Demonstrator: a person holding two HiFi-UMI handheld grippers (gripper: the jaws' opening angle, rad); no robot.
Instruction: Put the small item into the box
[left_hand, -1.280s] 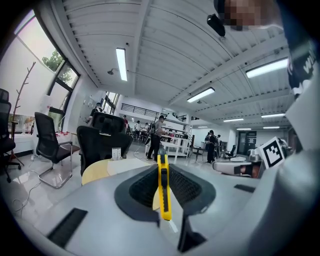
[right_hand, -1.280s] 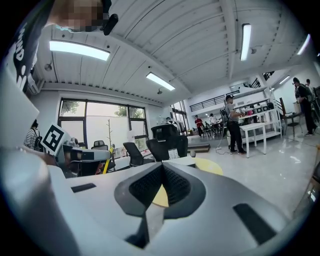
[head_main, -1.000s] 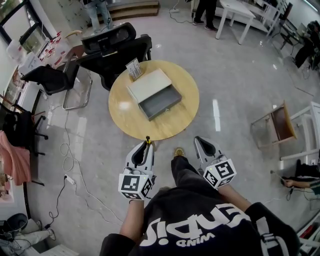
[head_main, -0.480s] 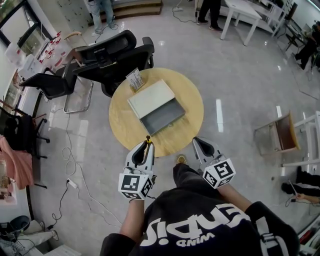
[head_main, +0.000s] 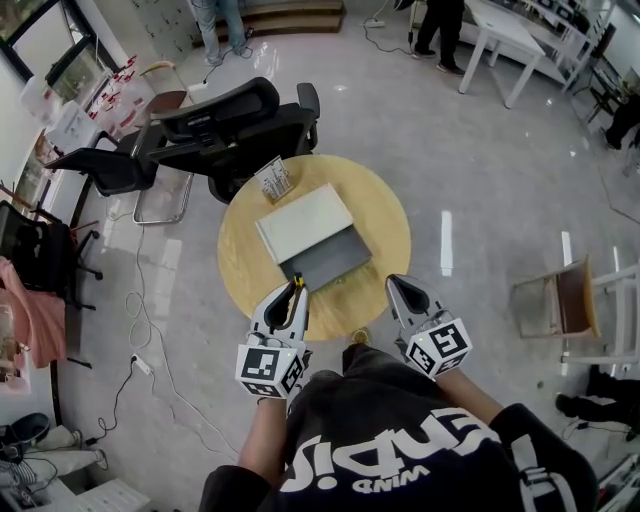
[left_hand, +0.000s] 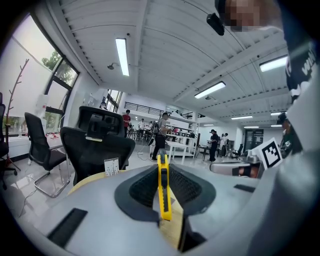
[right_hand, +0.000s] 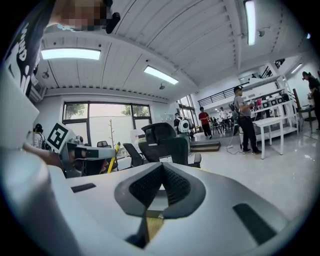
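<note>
My left gripper (head_main: 296, 288) is shut on a yellow utility knife (head_main: 297, 283), held upright between the jaws; in the left gripper view the knife (left_hand: 163, 200) stands straight up in the pads. My right gripper (head_main: 393, 282) is shut with nothing in it, its tips meeting in the right gripper view (right_hand: 161, 172). Both hover over the near edge of a round wooden table (head_main: 236, 270). On the table lies an open box: a grey tray (head_main: 328, 258) with its white lid (head_main: 305, 222) beside it on the far side. The tray looks empty.
A small card stand (head_main: 273, 178) sits at the table's far edge. Black office chairs (head_main: 215, 120) crowd the far left side of the table. Cables (head_main: 140, 330) trail on the floor at left. People and white tables (head_main: 500, 35) are far off.
The table and box have come closer, and both grippers now reach over its near edge. The grippers keep the same pose, the knife still held in the left one.
</note>
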